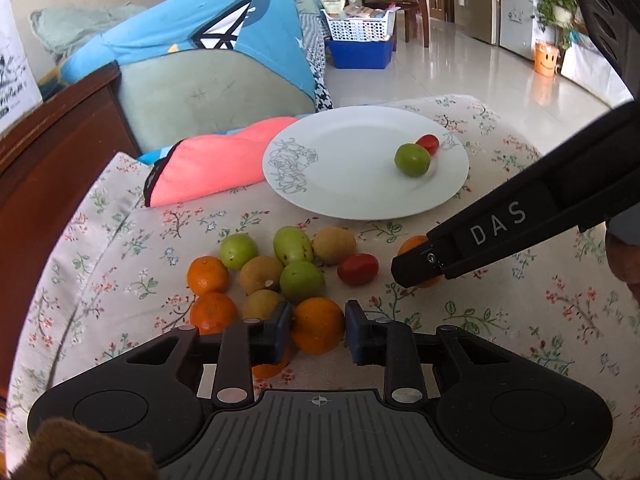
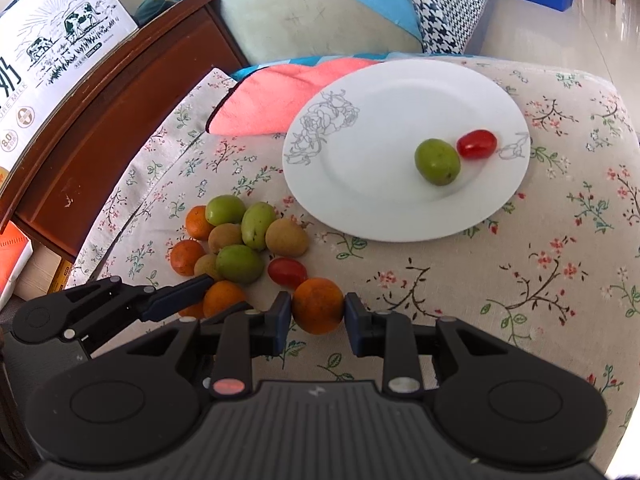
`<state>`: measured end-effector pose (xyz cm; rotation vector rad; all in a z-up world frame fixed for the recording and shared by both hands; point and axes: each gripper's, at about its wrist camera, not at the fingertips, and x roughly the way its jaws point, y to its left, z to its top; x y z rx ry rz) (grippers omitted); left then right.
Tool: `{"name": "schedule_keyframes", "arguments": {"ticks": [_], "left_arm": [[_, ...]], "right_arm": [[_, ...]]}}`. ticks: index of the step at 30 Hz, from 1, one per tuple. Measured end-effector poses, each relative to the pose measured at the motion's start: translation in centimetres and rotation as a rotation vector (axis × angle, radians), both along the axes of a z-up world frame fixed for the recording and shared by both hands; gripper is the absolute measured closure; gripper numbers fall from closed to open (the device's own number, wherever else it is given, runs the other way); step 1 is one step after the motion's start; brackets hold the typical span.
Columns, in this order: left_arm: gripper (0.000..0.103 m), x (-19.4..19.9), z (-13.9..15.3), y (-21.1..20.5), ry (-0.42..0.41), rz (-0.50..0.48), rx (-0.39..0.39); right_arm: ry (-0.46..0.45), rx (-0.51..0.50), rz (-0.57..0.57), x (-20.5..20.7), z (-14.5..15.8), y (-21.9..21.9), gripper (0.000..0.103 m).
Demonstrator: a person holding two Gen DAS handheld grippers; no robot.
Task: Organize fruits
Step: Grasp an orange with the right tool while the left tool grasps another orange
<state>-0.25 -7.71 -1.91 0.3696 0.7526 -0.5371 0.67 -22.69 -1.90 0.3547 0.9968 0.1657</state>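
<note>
1. One bench [image 2: 560,280] under a flowered cover carries everything.
2. One pink cloth [image 1: 208,164] lies at the far left of the bench, its edge tucked under the plate.
3. One white plate [image 1: 340,192] sits beyond the pile of fruit, and two fruits rest on its right side.
4. There are two claws. The right claw [image 2: 318,312] is clenched on an orange [image 2: 318,306] just right of the pile, with a pad against each side. The left claw [image 1: 318,328] straddles a second orange [image 1: 318,324] at the near edge of the pile. Its pads are very close on both sides, but I cannot tell whether they pinch it.
5. I count five oranges: the two at the claws, two at the left of the pile [image 1: 208,274] and one [image 1: 264,368] partly hidden under the left claw.
6. There are four green fruits, three in the pile [image 1: 302,280] and one on the plate [image 1: 412,160].
7. Three brown fruits [image 1: 334,245] all lie in the pile.
8. There are two small red tomatoes. One [image 1: 357,268] lies on the bench between the pile and the right claw. The other [image 1: 428,144] is on the plate, touching the green fruit.
</note>
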Motion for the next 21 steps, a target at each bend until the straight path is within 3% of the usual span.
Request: {"name": "schedule_keyframes", "arguments": {"ticks": [21], "left_arm": [[0.077,2.1,4.1,0.5,0.013,0.085,-0.211]], "right_arm": [[-0.084,0.06,-0.1,0.4,2.9,-3.1,0.074]]}}
